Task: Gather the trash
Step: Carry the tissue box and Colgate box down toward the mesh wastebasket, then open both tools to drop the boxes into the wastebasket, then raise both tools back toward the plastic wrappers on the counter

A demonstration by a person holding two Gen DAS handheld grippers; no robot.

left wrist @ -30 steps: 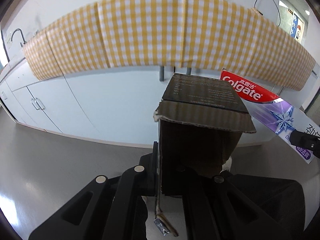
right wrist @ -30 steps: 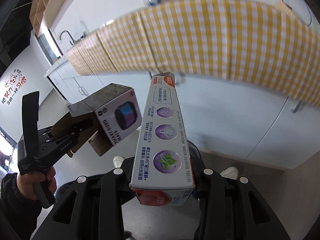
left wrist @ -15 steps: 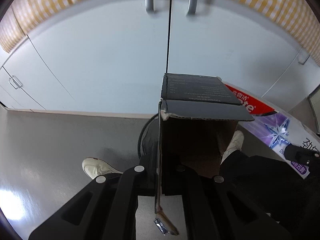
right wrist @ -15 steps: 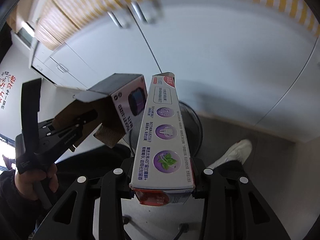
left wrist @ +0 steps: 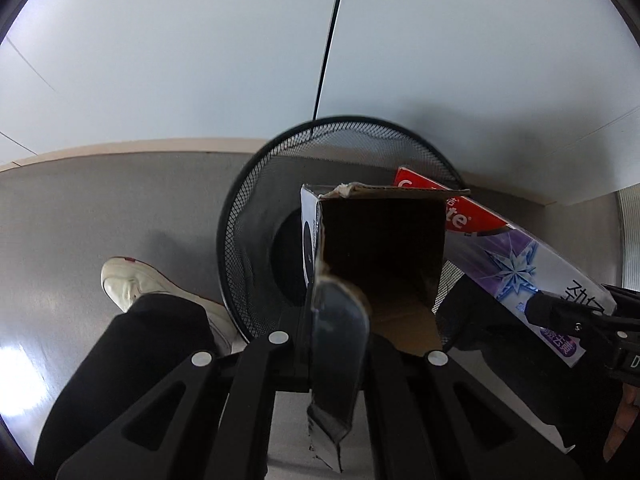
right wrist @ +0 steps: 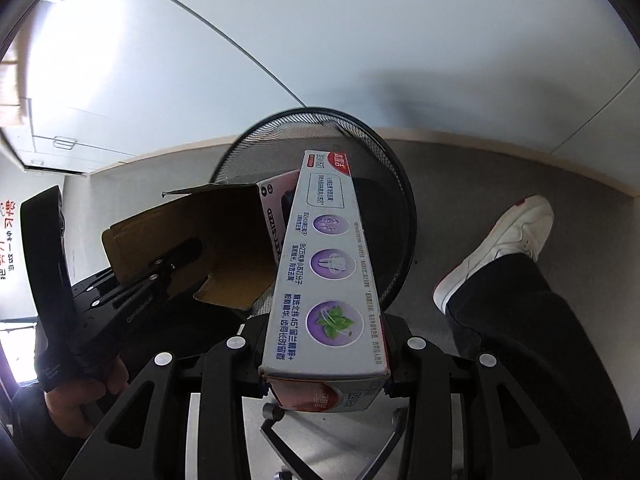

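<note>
My left gripper [left wrist: 352, 344] is shut on an opened brown cardboard box [left wrist: 380, 248] and holds it over the black mesh wastebasket [left wrist: 248, 240]. The box also shows in the right wrist view [right wrist: 208, 236], with the left gripper [right wrist: 160, 276] clamped on its flap. My right gripper [right wrist: 324, 356] is shut on a long Colgate toothpaste box [right wrist: 328, 256], whose far end points into the wastebasket [right wrist: 396, 208]. The toothpaste box [left wrist: 512, 264] lies right of the cardboard box in the left wrist view.
The wastebasket stands on a grey floor against white cabinet doors [left wrist: 200, 60]. The person's white shoes [left wrist: 136, 284] [right wrist: 500, 248] and dark trouser legs stand on either side of the basket.
Both grippers have tipped downward and moved over the wastebasket. The checked tablecloth has left the view; the basket's opening now lies under both boxes.
</note>
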